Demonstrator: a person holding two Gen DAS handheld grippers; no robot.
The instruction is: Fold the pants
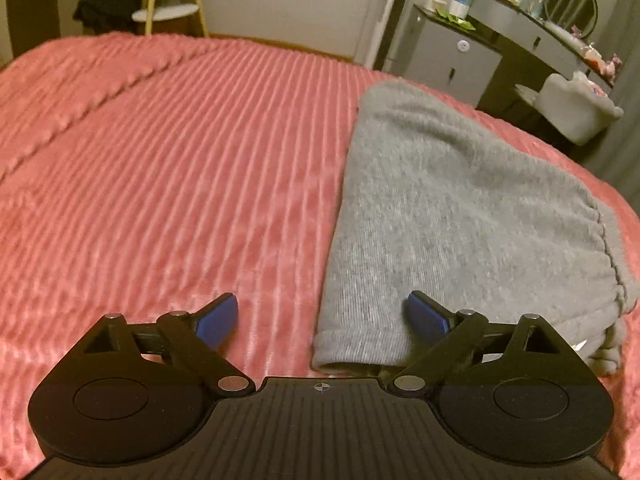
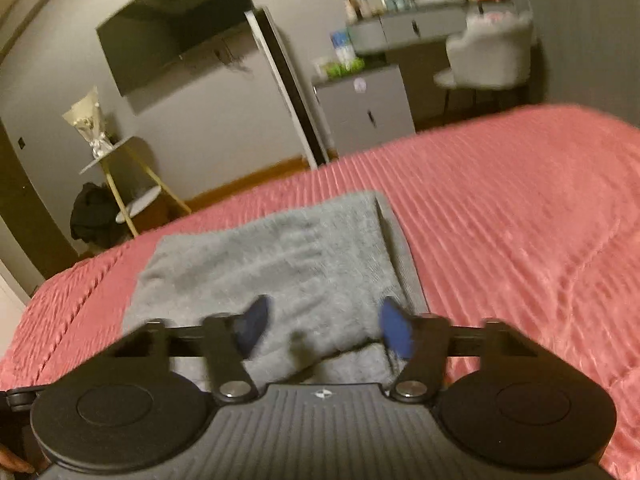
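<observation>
Two grippers, left (image 1: 322, 320) and right (image 2: 324, 330), I hold with jaws spread wide and gripping nothing above folded grey pants (image 1: 452, 216) on a pink bedspread (image 1: 180, 160)

Each handheld unit, the left gripper (image 1: 322, 320) and the right gripper (image 2: 324, 328), is matte black: a ribbed central plate bearing a small crosshair mark, two round housings with raised discs, angled link arms with silver pivot screws, and blue finger pads (image 1: 218, 320)
</observation>
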